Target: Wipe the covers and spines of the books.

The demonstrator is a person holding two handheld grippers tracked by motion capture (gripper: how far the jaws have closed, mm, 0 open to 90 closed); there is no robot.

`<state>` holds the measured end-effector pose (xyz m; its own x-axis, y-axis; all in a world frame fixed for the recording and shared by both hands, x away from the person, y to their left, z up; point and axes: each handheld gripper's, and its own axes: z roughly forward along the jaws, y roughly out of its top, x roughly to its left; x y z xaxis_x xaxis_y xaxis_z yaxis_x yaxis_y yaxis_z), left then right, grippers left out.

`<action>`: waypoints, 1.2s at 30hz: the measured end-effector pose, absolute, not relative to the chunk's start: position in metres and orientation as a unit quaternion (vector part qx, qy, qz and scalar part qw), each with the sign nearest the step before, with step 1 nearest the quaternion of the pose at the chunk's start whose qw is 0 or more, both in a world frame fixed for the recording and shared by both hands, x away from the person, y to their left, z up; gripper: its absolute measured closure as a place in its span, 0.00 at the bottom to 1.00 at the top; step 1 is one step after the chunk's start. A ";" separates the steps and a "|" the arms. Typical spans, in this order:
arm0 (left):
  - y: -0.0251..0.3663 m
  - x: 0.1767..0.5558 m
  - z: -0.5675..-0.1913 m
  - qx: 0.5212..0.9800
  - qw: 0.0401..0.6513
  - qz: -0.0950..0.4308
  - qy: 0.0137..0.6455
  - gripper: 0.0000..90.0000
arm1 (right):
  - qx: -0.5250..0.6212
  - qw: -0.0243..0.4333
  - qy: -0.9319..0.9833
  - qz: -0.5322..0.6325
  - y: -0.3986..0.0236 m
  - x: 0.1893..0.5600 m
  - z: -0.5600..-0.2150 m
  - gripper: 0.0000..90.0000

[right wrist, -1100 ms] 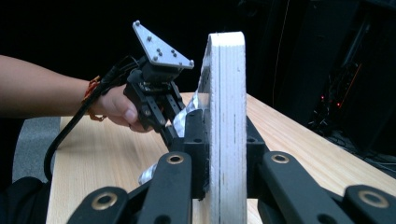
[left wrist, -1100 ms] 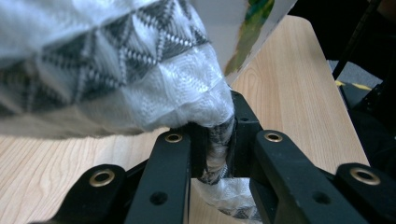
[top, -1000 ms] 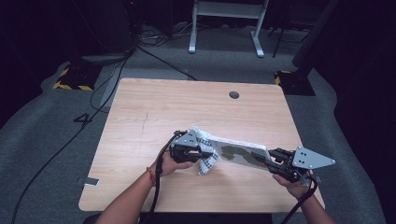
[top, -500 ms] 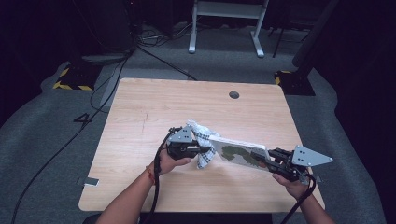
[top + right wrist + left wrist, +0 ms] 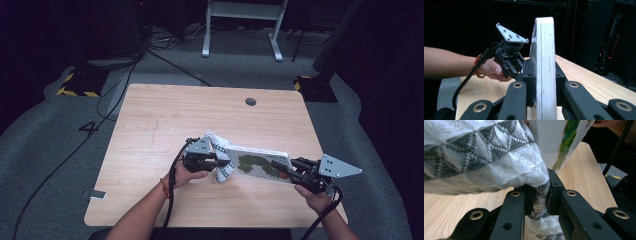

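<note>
A white board book [image 5: 260, 162] with a green picture on its cover is held off the table, tilted. My right gripper [image 5: 281, 171] is shut on its right edge; in the right gripper view the book's stacked pages [image 5: 545, 62] stand upright between the jaws of my right gripper [image 5: 544, 83]. A white and grey patterned cloth [image 5: 220, 155] is bunched against the book's left end. My left gripper [image 5: 215, 162] is shut on it. In the left gripper view a fold of the cloth [image 5: 486, 157] is pinched between the jaws of my left gripper [image 5: 539, 202], just under the book [image 5: 559, 140].
The wooden table [image 5: 165, 125] has a round cable hole [image 5: 250, 101] near its far edge. A small dark object [image 5: 97, 195] lies at the front left edge. Cables and a white frame's legs [image 5: 240, 30] stand on the floor behind.
My left gripper and the cloth have shifted slightly left at the book's left end. The right gripper and the book have stayed still.
</note>
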<state>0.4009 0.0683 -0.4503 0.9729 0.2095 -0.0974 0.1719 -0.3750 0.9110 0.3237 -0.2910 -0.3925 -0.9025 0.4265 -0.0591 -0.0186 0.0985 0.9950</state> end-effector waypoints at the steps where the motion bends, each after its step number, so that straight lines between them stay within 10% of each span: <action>1: 0.069 0.400 -0.449 0.829 0.547 0.020 0.114 0.88 | 0.142 0.165 0.724 0.654 -0.291 0.325 -0.394 0.88; 36: 0.090 0.394 -0.426 0.804 0.582 0.044 0.110 0.90 | 0.165 0.115 0.826 0.526 -0.275 0.337 -0.418 0.86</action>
